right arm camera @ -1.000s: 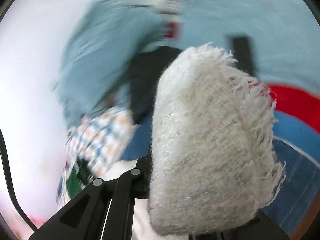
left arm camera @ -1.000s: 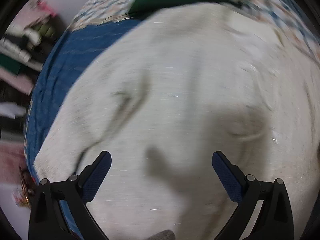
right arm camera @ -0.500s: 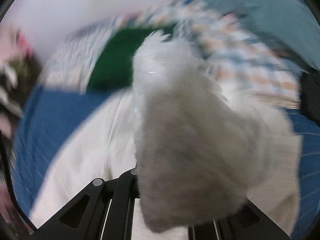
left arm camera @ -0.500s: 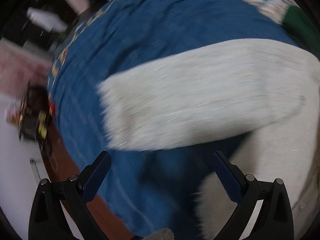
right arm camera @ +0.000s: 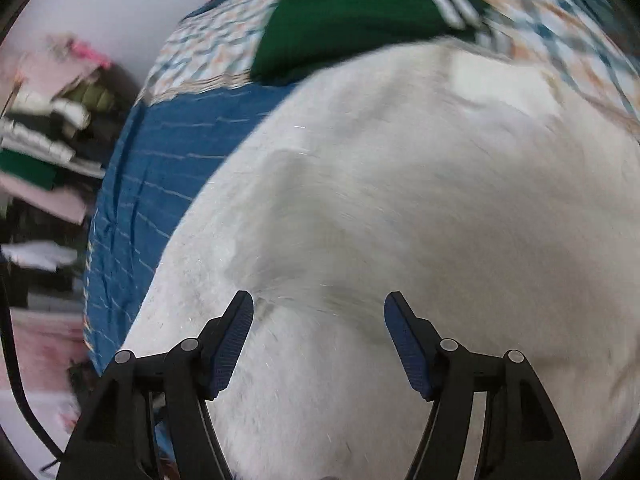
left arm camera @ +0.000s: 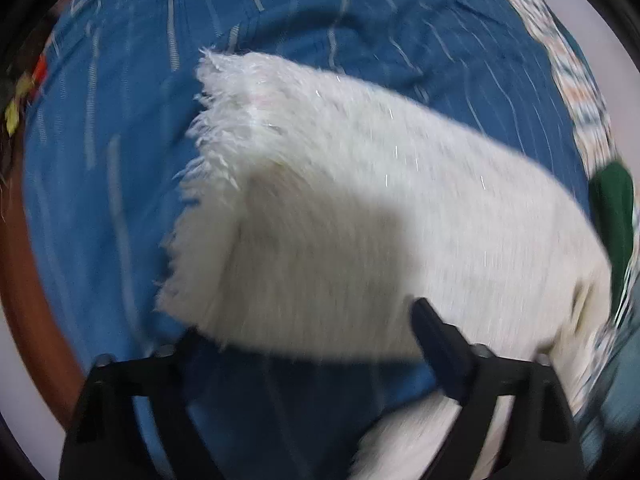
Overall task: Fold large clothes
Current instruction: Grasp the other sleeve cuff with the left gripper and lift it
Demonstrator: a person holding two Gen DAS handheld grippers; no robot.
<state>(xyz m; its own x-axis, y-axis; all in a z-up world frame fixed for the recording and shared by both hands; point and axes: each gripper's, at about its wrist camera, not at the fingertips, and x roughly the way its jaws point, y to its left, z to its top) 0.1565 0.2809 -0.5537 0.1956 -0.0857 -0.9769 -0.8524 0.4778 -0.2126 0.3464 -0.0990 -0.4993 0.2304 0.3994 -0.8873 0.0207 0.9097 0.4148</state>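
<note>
White fuzzy garment (right arm camera: 400, 208) lay spread over the blue bedspread (right arm camera: 152, 168) on the bed, filling nearly everything ahead of my right tongs (right arm camera: 319, 340). Those tongs were spread wide, with the fabric lying between and beneath the 2 fingers and nothing pinched. Beyond them, at the far edge of the garment, a dark green cloth (right arm camera: 344, 16) sat on a patterned quilt (right arm camera: 208, 52). Off to their left, past the bed's edge, blurred stacks of folded clothes (right arm camera: 44, 136) showed.

From my left tongs (left arm camera: 316, 332), a fringed sleeve-like part of the same white fuzzy garment (left arm camera: 340, 208) stretched across the blue bedspread (left arm camera: 120, 160), its frayed end pointing ahead and to the left. These tongs were also spread wide; the left finger's tip was hidden under the fringe, and the right finger (left arm camera: 436, 340) lay against the lower edge of that part. I could not tell whether any fabric was caught there. To the far right, the dark green cloth (left arm camera: 612, 208) showed beside the patterned quilt (left arm camera: 580, 92).
</note>
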